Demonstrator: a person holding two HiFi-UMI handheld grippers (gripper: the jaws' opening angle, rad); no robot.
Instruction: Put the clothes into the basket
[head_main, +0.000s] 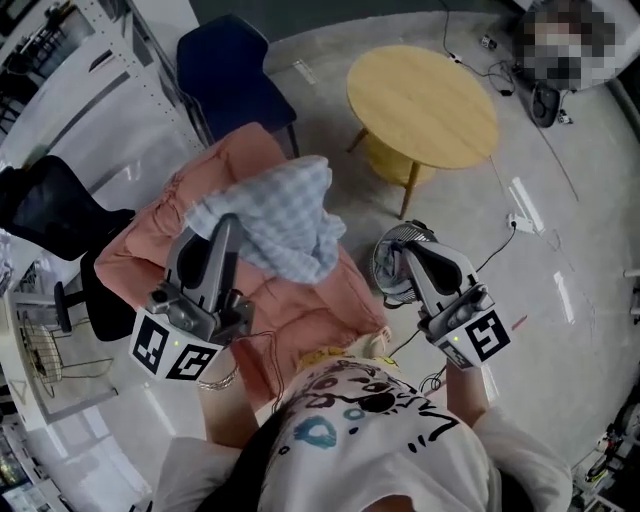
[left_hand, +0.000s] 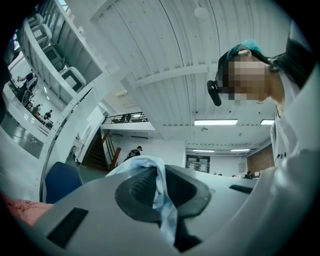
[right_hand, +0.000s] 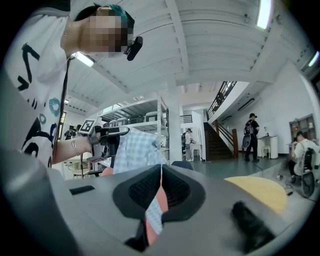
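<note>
A light blue checked garment (head_main: 285, 215) is bunched on top of a pink garment (head_main: 300, 300), both lifted in front of me. My left gripper (head_main: 228, 225) is shut on the blue checked cloth (left_hand: 162, 195), which runs down between its pads. My right gripper (head_main: 408, 250) is shut on a fold of pink and checked cloth (right_hand: 156, 212). In the right gripper view the left gripper (right_hand: 107, 134) holds the checked garment (right_hand: 137, 150) up. A round mesh basket (head_main: 385, 265) sits on the floor just under the right gripper, partly hidden by it.
A round yellow table (head_main: 420, 105) stands beyond the basket. A dark blue chair (head_main: 235, 75) is behind the clothes and a black office chair (head_main: 50, 215) is at the left. Cables and a power strip (head_main: 518, 222) lie on the floor at the right.
</note>
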